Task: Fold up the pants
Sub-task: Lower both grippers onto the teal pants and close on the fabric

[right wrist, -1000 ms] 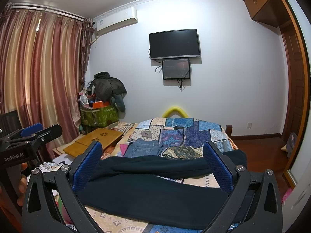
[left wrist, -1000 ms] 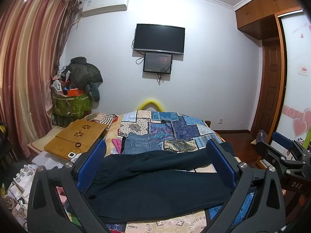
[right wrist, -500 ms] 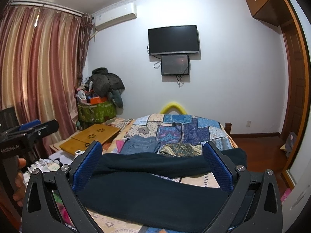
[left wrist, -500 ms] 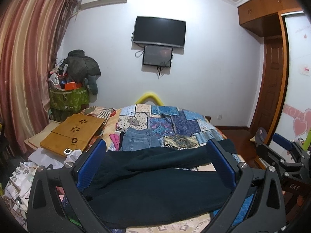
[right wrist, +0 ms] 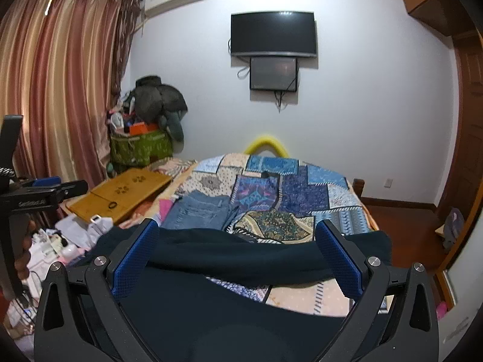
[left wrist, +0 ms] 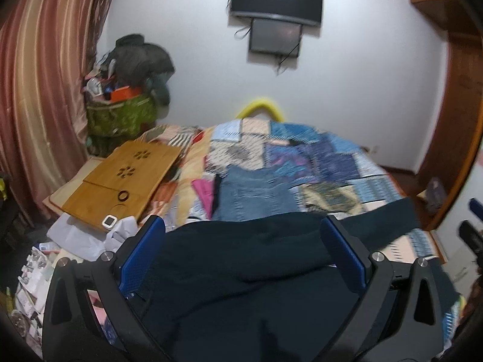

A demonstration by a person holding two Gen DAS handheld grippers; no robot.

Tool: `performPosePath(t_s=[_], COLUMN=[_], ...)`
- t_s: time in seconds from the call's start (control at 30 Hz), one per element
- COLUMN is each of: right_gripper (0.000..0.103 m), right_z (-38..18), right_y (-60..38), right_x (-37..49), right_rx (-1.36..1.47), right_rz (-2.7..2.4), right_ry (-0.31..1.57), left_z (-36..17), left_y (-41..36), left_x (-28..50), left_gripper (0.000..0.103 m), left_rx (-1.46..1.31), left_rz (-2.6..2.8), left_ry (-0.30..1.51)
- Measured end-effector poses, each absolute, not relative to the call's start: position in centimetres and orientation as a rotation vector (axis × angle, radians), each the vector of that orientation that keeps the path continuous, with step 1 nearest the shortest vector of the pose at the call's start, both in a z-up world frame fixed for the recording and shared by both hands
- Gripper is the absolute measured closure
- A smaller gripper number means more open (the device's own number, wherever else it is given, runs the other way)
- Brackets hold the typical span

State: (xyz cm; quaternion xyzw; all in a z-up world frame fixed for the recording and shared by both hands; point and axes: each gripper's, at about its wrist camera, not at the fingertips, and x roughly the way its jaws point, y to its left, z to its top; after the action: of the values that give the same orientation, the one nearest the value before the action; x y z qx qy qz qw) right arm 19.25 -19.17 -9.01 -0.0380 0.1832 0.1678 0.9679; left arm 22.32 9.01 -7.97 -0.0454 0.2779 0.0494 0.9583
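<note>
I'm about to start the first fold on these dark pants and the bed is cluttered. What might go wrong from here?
The dark pants lie right beside the folded jeans, so a grab could catch both. Their legs are spread apart, so the fold may come out uneven. Both the left gripper and right gripper are open, holding nothing.

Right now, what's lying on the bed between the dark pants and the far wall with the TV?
Folded jeans lie on the patchwork quilt just beyond the dark pants; past them the quilt runs bare toward the wall. The right wrist view shows it sharpest.
</note>
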Motion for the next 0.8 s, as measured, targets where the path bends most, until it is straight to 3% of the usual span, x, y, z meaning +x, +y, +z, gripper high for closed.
performPosePath(t_s=[0.67,0.8], right_gripper=[0.002,0.008], right_z=[-20.1,-22.1], right_y=[-15.7,-15.2], right_x=[40.9,44.1], right_rx=[-0.193,-0.180], right_rz=[0.546,0.596], right_ry=[0.834,0.927], left_z=[-22.8,-25.4], left_y=[21.5,24.5], left_x=[40.0,41.5], left_gripper=[0.000,0.002], left_rx=[-0.076,-0.131], left_rz=[0.213,0.214], left_ry=[0.971,1.070])
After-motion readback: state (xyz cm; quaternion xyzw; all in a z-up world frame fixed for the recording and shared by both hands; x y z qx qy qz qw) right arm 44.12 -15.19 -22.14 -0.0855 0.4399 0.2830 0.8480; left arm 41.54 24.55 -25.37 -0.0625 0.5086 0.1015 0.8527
